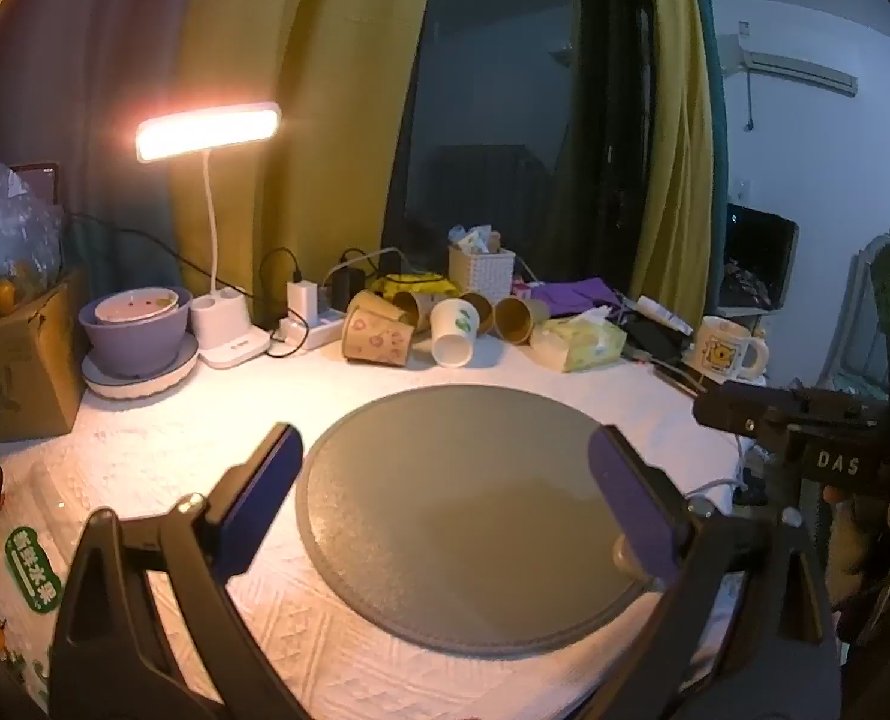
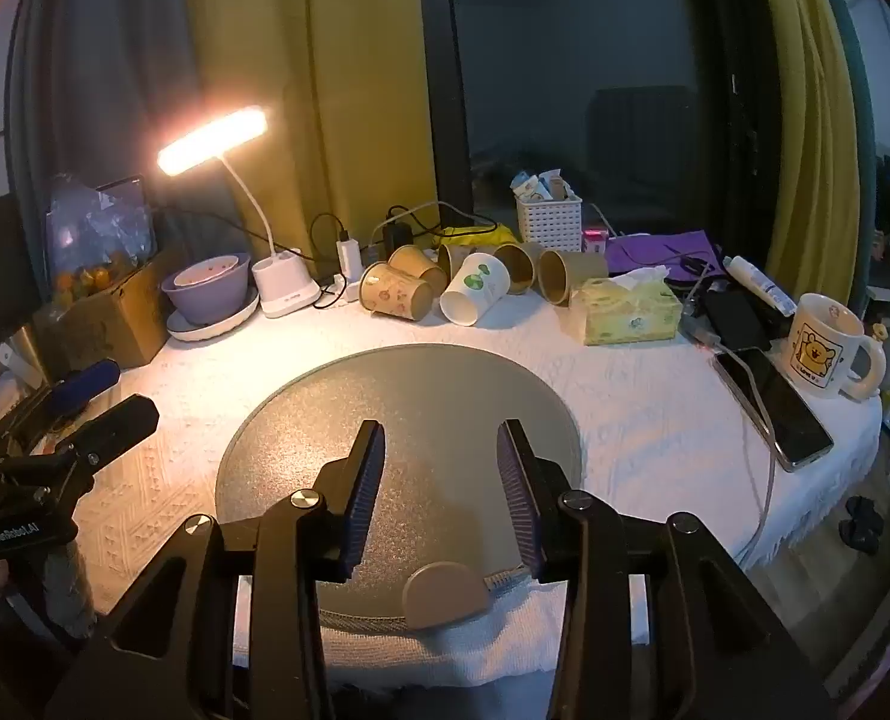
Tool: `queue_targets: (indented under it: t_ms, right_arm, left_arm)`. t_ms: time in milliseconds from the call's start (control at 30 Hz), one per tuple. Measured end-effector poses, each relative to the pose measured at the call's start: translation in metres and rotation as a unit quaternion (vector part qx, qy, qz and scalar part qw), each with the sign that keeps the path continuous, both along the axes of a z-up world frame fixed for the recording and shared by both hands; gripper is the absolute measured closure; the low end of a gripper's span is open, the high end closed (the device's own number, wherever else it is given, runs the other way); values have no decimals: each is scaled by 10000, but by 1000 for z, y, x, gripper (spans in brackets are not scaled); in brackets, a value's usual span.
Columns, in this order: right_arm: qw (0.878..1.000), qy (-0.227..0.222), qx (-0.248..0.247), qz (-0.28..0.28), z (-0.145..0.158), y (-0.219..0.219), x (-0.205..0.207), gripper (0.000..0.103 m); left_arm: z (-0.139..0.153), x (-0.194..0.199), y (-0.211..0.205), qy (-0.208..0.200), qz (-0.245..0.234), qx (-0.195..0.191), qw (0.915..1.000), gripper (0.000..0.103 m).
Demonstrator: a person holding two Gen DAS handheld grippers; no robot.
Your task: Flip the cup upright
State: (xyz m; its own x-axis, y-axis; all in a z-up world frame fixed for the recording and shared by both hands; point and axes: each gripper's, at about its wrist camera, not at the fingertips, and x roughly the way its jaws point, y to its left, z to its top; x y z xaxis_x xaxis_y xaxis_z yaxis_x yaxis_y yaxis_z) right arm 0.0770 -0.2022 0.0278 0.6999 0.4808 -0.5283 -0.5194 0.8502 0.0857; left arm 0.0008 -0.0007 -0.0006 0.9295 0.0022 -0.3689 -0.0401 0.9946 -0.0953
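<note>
Several paper cups lie on their sides at the back of the table: a white cup with green print [image 1: 455, 333] [image 2: 475, 289] and brown cups [image 1: 377, 335] [image 2: 396, 291] around it. A round grey mat [image 1: 475, 510] [image 2: 403, 414] lies in front of them, with nothing on it. My left gripper [image 1: 445, 462] is open wide over the mat's near part and holds nothing. My right gripper [image 2: 440, 450] is open and empty above the mat's near edge. Each gripper shows at the edge of the other's view: the right one [image 1: 805, 426] and the left one [image 2: 97, 408].
A lit desk lamp [image 2: 283, 294], purple bowl [image 2: 208, 288], cardboard box [image 1: 19, 372], power strip with chargers [image 1: 307, 324], white basket [image 2: 548, 219], tissue pack [image 2: 631, 309], phone [image 2: 772, 399] and cartoon mug [image 2: 829, 345] ring the mat. The table's right edge drops off by the phone.
</note>
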Motion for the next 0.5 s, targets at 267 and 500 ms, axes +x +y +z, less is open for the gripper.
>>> queue_targets:
  t_ms: [267, 500]
  right_arm:
    - [9999, -74, -79, 20, -2, 1, 1, 62]
    - [9999, -75, -88, 35, -1, 2, 0, 62]
  left_arm:
    - [-1, 0, 0, -58, -89, -91, 9999, 6]
    - [1, 0, 0, -60, -32, -93, 9999, 6]
